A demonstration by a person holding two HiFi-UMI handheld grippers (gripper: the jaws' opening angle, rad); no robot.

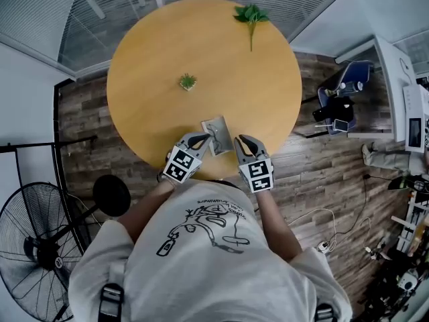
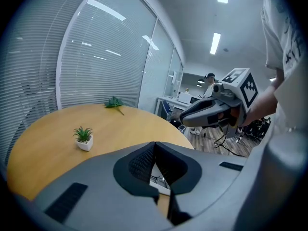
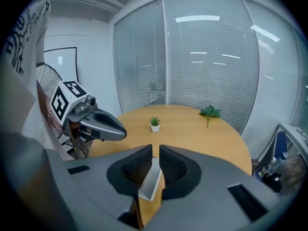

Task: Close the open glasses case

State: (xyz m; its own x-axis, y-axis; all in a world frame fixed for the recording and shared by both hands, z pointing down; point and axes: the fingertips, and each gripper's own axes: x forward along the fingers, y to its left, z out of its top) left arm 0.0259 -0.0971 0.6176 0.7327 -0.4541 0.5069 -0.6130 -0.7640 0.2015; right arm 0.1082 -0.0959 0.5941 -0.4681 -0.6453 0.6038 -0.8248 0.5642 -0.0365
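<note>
The open glasses case (image 1: 216, 135) lies at the near edge of the round wooden table (image 1: 201, 45), pale grey, with glasses inside. My left gripper (image 1: 196, 141) hovers at its left side and my right gripper (image 1: 244, 142) at its right. In the left gripper view the jaws (image 2: 154, 146) are shut with pads touching, empty, and the case (image 2: 161, 181) shows just below them. In the right gripper view the jaws (image 3: 155, 154) stand a narrow gap apart with nothing between them; the case (image 3: 150, 181) lies under them.
A small potted plant (image 1: 188, 81) stands mid-table, and a green leafy sprig (image 1: 251, 13) lies at the far edge. A black fan (image 1: 37, 247) stands on the floor at the left. Chairs and a white counter (image 1: 395, 79) are at the right.
</note>
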